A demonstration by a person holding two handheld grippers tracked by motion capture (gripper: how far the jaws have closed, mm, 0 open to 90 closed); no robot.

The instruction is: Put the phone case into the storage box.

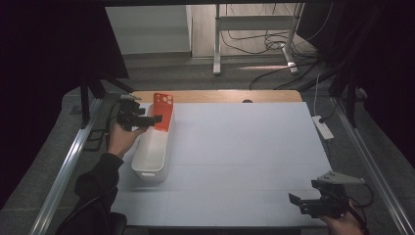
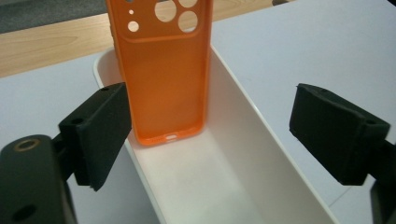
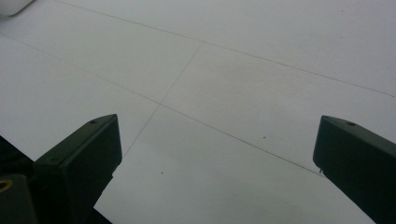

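The orange phone case stands upright at the far end of the white bin on the table's left side. The left gripper hovers just near of it, jaws spread, not pressing it. The right gripper rests at the near right corner over bare table, jaws spread wide around nothing.

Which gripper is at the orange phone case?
The left gripper, jaws open around the phone case standing in the white bin; the right gripper hovers over bare table.
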